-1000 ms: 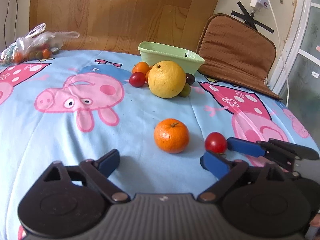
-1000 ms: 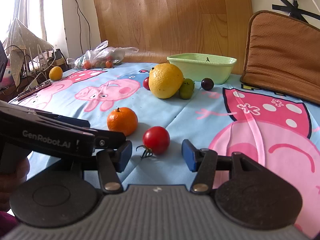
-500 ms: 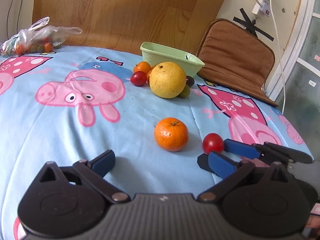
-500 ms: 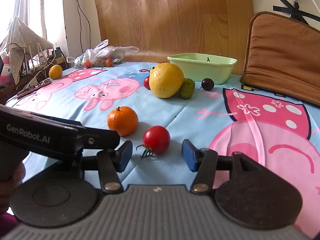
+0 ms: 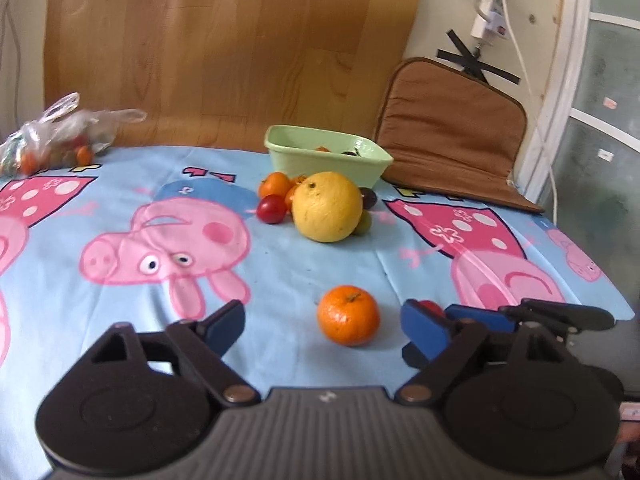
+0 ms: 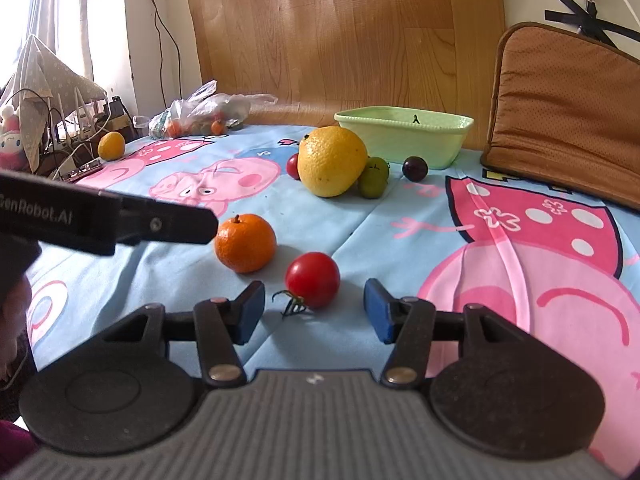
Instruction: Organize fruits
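A mandarin (image 5: 348,315) lies on the blue cartoon cloth, just ahead of my open, empty left gripper (image 5: 326,326). A red tomato (image 6: 312,279) with a green stalk lies just ahead of my open, empty right gripper (image 6: 315,312), between the lines of its fingers. In the left wrist view the tomato (image 5: 431,306) is mostly hidden behind my right fingertip. Further back a big yellow citrus (image 5: 327,212) sits with small red, orange, green and dark fruits in front of a green bowl (image 5: 328,160), which holds a few small fruits.
A brown cushion (image 5: 452,128) leans at the back right. A plastic bag of small fruits (image 5: 52,140) lies at the back left. A yellow fruit (image 6: 111,145) sits near cables at the far left edge. A wooden board (image 6: 344,32) stands behind the table.
My left gripper has risen and tilted, so the bowl's inside now shows and the tomato slips behind its right finger. The right gripper has barely moved. No fruit has moved.
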